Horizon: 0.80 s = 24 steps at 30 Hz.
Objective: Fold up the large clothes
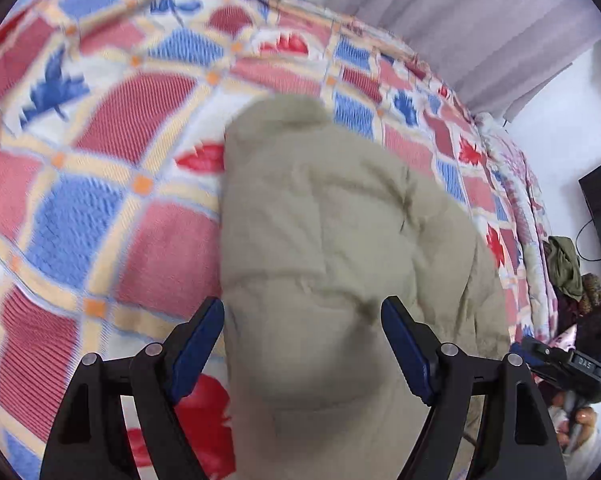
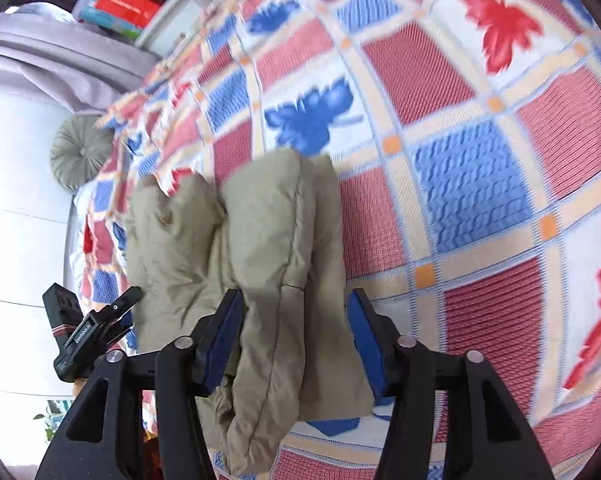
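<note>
1. No box or basket shows near either gripper; the only stack is some red and green boxes [image 2: 120, 8] on a shelf far ahead and to the left of the right gripper, contents unreadable.
2. The khaki padded jacket [image 1: 332, 248] lies bunched on the bed, directly ahead of and beneath the left gripper [image 1: 302, 340], whose blue-padded fingers stand spread wide above it, released and grasping nothing.
3. The right gripper [image 2: 296, 336] is also spread open, with a folded lobe of the jacket [image 2: 268, 248] lying between its fingers; whether the pads touch the cloth cannot be told.
4. Only the left wrist view shows a heap of dark clothes [image 1: 568, 268] far to the right of that gripper, beyond the bed's edge, and the right gripper's black body [image 1: 572, 364] low at the right.
5. Only the right wrist view shows a round green cushion [image 2: 80, 152] ahead and to the left, and the left gripper's black body [image 2: 88, 328] just left of the fingers.
6. The bed is covered by a checked quilt [image 1: 112, 160] in red, blue and cream with leaf prints.
7. Pale curtains [image 1: 460, 32] hang beyond the bed's far side, next to a white wall [image 1: 560, 128].
</note>
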Each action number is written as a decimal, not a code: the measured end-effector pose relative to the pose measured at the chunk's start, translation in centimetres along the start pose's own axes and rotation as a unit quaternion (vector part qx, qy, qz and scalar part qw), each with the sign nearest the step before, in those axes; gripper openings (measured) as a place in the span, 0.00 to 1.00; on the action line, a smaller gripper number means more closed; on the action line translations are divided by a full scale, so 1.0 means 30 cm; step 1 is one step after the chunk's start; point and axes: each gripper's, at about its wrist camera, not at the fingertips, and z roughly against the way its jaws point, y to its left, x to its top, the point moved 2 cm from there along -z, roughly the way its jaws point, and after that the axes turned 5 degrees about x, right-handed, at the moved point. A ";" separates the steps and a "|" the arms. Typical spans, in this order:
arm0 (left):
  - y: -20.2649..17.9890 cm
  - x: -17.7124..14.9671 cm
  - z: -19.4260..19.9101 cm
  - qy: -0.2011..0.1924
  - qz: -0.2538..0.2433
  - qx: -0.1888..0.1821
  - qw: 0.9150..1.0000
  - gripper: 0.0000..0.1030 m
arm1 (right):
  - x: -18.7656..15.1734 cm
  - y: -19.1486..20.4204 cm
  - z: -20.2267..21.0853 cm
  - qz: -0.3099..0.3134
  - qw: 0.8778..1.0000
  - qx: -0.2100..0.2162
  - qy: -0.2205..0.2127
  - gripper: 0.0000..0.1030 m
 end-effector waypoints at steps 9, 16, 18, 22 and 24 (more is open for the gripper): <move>0.000 0.246 -0.047 -0.032 -0.052 0.021 0.998 0.79 | -0.135 0.263 -0.052 0.135 0.989 0.045 0.027 0.23; -0.175 0.155 -0.187 -0.007 -0.093 0.021 0.995 0.79 | -0.249 0.244 -0.219 0.149 0.985 -0.032 0.084 0.14; -0.235 0.118 -0.212 -0.003 -0.121 0.028 0.992 0.79 | -0.278 0.187 -0.220 0.135 0.986 -0.048 0.086 0.10; -0.327 0.046 -0.241 -0.007 -0.178 0.045 0.983 0.79 | -0.340 0.090 -0.207 0.113 0.988 -0.059 0.083 0.09; -0.345 0.028 -0.240 -0.010 -0.190 0.054 0.980 0.79 | -0.368 0.054 -0.219 0.104 0.989 -0.061 0.082 0.09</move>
